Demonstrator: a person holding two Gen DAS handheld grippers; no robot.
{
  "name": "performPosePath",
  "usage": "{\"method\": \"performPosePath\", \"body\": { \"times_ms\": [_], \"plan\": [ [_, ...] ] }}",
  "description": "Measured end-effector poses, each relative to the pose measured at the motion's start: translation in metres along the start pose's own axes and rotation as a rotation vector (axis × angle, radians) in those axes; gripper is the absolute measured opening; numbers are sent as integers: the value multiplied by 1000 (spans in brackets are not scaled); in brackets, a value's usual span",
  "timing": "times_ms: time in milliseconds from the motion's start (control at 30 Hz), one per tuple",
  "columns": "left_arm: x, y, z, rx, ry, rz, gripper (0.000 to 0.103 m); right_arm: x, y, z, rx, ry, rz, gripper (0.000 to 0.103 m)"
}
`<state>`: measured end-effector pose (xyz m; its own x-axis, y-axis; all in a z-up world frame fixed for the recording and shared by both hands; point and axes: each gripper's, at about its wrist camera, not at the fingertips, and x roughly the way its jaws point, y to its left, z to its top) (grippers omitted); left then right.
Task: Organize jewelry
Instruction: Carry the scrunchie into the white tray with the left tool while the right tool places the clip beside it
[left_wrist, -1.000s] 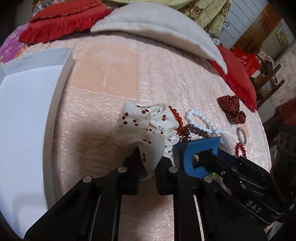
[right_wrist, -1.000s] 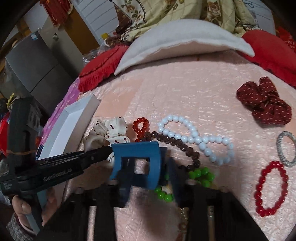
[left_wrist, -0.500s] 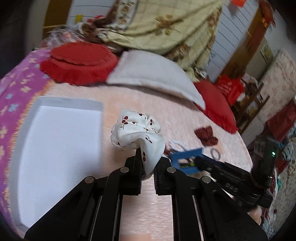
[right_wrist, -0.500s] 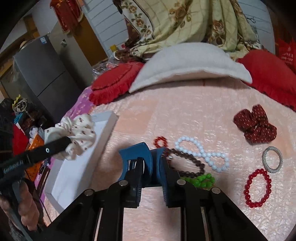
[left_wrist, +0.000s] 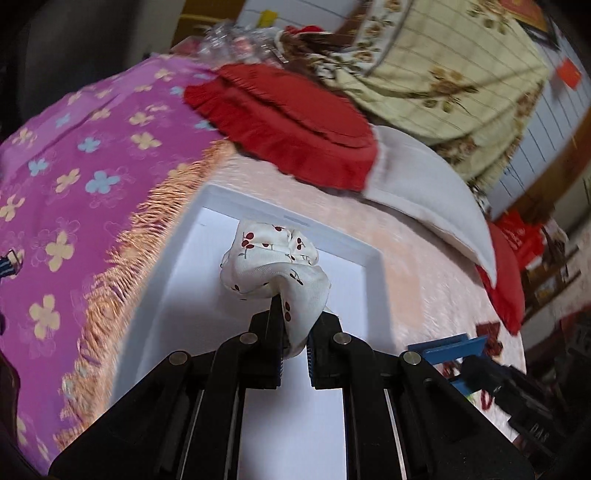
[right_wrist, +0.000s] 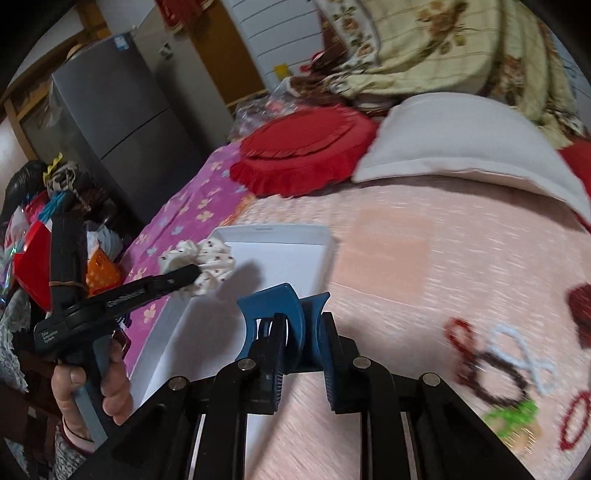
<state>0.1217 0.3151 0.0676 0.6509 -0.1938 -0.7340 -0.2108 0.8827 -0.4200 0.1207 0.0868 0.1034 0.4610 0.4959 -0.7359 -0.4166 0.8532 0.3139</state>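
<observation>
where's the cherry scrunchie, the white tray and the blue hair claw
cherry scrunchie (left_wrist: 273, 266): left wrist view, on its bunched white fabric.
white tray (left_wrist: 295, 221): left wrist view, on its far rim.
blue hair claw (right_wrist: 275, 304): right wrist view, on its curved left half.

"Data Acquisition System" on the left gripper (right_wrist: 184, 275) body; "DAS" on the right gripper (left_wrist: 461, 350).

A white cherry-print fabric scrunchie (left_wrist: 275, 271) hangs crumpled above a shallow white rectangular tray (left_wrist: 371, 280). A glossy blue plastic claw clip (right_wrist: 282, 317) stands upright at the tray's 3 o'clock edge.
</observation>
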Motion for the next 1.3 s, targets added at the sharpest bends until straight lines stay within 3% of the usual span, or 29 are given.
{"method": "performPosePath", "body": {
  "times_ms": [233,500,633,800,867,933,1133,1300],
  "plan": [
    [28,36,13,-58,32,28,8,74,28,31,11,58,16,17],
    [45,53,14,-103,58,9,8,118,6,50,134,101,42,17],
    [40,54,15,-102,33,2,9,125,-5,53,190,101,69,17],
    [36,58,17,-145,30,-49,17,126,6,57,128,100,20,18],
    [33,58,17,-151,21,-62,29,124,12,57,92,94,-15,28],
    [27,55,18,-148,-7,-42,45,119,13,56,82,72,-38,47],
    [9,52,21,-159,-59,-44,46,93,12,53,87,46,-51,47],
    [-9,46,19,-145,-101,-14,46,51,8,31,56,35,-64,47]
  ]
}}
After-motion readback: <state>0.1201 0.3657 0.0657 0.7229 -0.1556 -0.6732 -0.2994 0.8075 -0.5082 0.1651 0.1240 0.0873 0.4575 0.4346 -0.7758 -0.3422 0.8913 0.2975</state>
